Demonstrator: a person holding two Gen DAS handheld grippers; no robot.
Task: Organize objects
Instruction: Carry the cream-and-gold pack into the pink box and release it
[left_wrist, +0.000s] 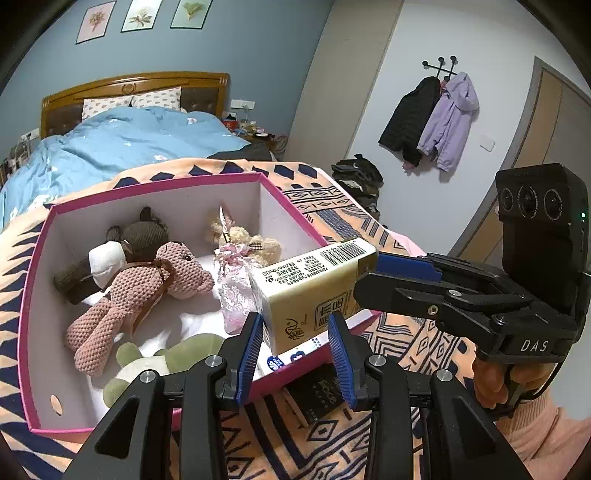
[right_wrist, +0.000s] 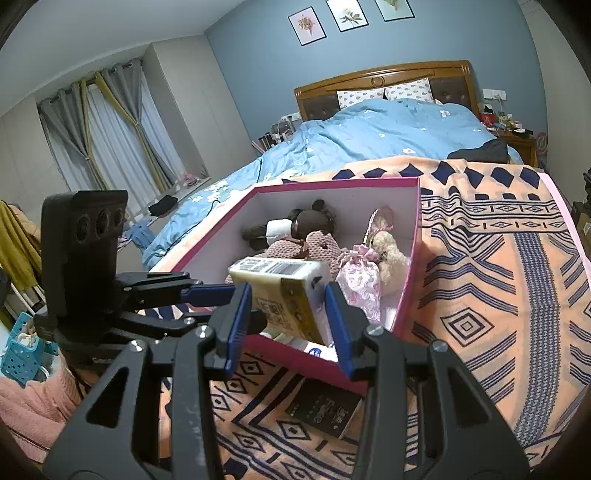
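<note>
— Where is the tissue pack (left_wrist: 306, 291) sitting right now?
— It is hanging over the near edge of the pink box (left_wrist: 147, 188), above the patterned blanket (left_wrist: 406, 350) on the bed.
— What are the tools doing?
— The left tool (left_wrist: 295, 321) is pinching the pack's lower corner, and the right tool (right_wrist: 288, 291) is clamping its other end.
— And inside the box?
— A pink knitted bear (left_wrist: 147, 291) is lying among other plush toys.

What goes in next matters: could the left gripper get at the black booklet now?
Probably not yet: the left gripper is shut on the yellow pack, shared with the right gripper over the box. The booklet lies uncovered on the blanket just below, so after release the way looks free.
</note>
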